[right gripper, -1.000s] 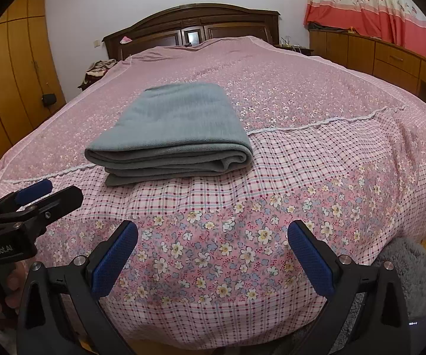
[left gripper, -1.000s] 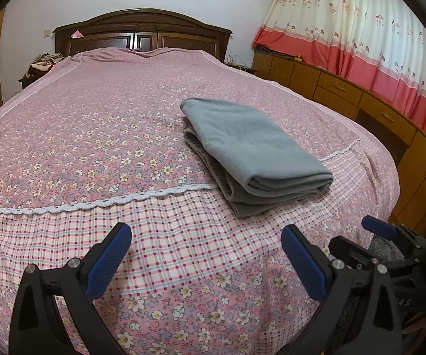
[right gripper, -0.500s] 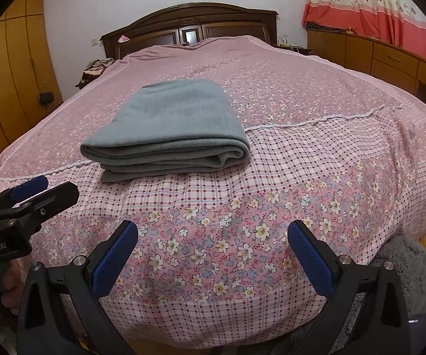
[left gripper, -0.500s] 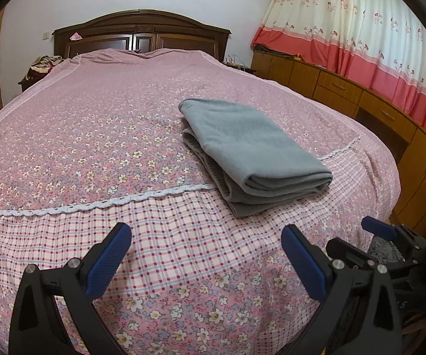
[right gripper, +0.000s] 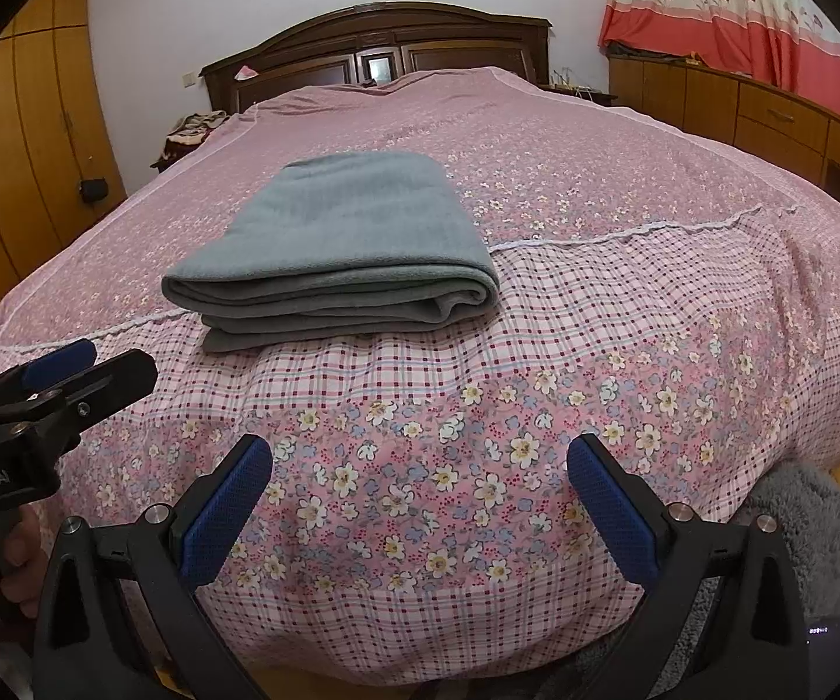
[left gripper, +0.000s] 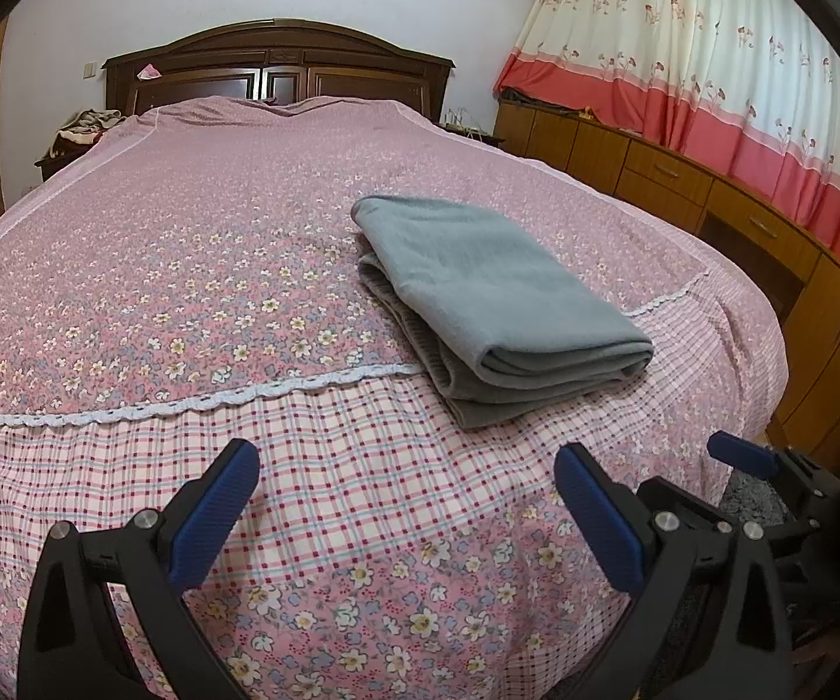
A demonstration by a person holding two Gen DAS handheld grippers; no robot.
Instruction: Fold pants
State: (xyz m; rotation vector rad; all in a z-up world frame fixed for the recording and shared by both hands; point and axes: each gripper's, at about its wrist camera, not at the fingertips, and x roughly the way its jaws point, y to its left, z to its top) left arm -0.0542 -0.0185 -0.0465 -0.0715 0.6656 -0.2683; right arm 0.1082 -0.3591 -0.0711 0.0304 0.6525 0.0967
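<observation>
Hovering over the plaid band along the foot edge of the bed (left gripper: 128,268), left gripper (left gripper: 405,493) with jaws spread wide and nothing between the blue pads (left gripper: 213,510), well short of the cloth. Lying further right, near the bed's foot edge and toward its right side in the left wrist view, grey pants (left gripper: 478,286) already doubled into a thick rectangular bundle, layers stacked, rounded fold facing the grippers, lowest layer sticking out slightly at the front; straddling the white lace strip (left gripper: 186,405) between flowered and plaid cloth. Sitting squarely and flat, likely so placed to keep the stack from slumping. Hanging at the far right, just off the foot corner, right gripper (right gripper: 420,490), likewise gaping and gripping nothing, pads (right gripper: 612,510) over the flowered hem, pants (right gripper: 350,233) ahead and slightly left. Judging from the tidy bundle and both claws free and apart from it: folding looking finished, or nearly so, perhaps only needing that protruding bottom layer tucked.
</observation>
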